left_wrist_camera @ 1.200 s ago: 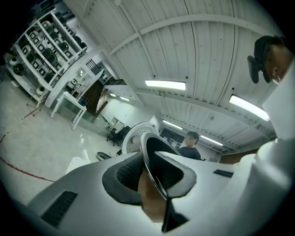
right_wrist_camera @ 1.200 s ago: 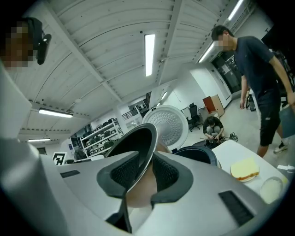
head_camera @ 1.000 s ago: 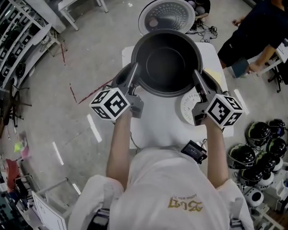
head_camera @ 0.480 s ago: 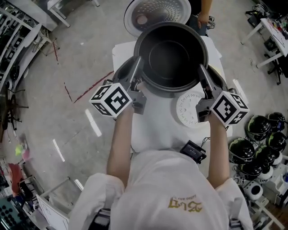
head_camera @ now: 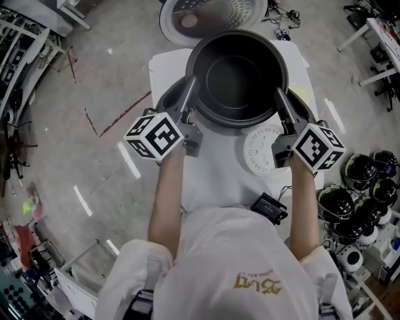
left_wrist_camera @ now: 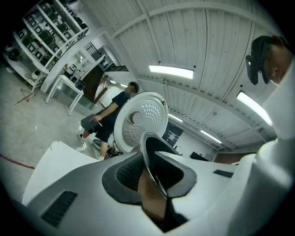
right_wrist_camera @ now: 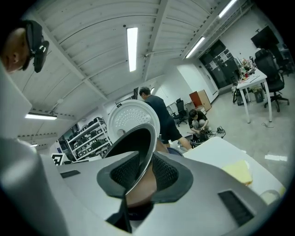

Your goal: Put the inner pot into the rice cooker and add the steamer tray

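Observation:
I hold the dark inner pot by its rim between both grippers, over the rice cooker body, whose grey rim shows on either side of the pot. My left gripper is shut on the left rim. My right gripper is shut on the right rim. The cooker's lid stands open behind the pot and also shows as a perforated disc. The white round steamer tray lies on the white table near my right gripper.
A yellow pad lies on the table's right side and a small black device at its near edge. Dark helmets are piled on the floor at the right. A person stands beyond the table.
Both grippers have carried the pot forward and lower over the cooker body. The grip on the rim is unchanged.

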Demonstrator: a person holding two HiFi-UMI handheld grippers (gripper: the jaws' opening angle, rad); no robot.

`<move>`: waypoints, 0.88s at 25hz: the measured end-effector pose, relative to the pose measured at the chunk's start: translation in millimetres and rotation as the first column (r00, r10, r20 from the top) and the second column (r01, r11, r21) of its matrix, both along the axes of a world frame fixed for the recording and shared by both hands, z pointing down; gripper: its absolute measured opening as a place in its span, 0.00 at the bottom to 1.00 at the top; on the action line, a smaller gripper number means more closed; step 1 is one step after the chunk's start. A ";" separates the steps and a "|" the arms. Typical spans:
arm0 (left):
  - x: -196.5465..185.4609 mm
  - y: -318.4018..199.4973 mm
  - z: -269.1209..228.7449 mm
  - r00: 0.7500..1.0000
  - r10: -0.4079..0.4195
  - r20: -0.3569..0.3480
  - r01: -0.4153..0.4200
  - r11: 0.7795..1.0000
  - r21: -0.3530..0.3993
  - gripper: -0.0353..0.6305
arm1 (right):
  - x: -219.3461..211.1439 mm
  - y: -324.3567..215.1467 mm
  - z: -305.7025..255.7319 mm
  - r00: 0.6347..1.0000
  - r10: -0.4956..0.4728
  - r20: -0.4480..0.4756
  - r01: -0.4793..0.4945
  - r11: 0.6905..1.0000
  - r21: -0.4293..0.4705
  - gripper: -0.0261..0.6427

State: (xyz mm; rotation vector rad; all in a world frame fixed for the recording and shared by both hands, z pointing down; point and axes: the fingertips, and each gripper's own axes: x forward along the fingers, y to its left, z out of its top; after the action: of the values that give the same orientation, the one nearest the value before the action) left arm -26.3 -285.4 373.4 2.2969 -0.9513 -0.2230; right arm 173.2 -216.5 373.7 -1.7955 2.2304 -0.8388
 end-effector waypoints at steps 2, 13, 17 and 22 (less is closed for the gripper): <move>0.3 -4.0 8.9 1.000 0.004 0.016 -0.004 1.000 -0.016 0.19 | 0.0 -4.0 7.4 1.000 -0.001 0.001 0.001 1.000 -0.017 0.19; 11.1 -12.0 41.2 0.990 0.036 0.140 -0.031 0.999 -0.038 0.21 | 7.0 -15.4 41.7 1.000 -0.027 -0.010 0.025 0.993 -0.119 0.20; 9.0 -14.3 52.6 0.975 0.042 0.220 -0.035 0.999 -0.035 0.22 | 3.9 -19.6 51.3 0.999 -0.036 -0.041 0.029 0.989 -0.148 0.21; 14.0 -17.8 63.4 0.956 0.052 0.289 -0.044 0.999 -0.032 0.25 | 6.4 -25.0 60.6 0.993 -0.052 -0.102 0.032 0.982 -0.184 0.22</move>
State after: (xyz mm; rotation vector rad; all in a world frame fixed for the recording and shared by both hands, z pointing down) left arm -12.3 -303.2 436.8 2.3675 -1.0321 0.1514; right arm 179.6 -241.6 434.3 -1.9204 2.3324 -1.0093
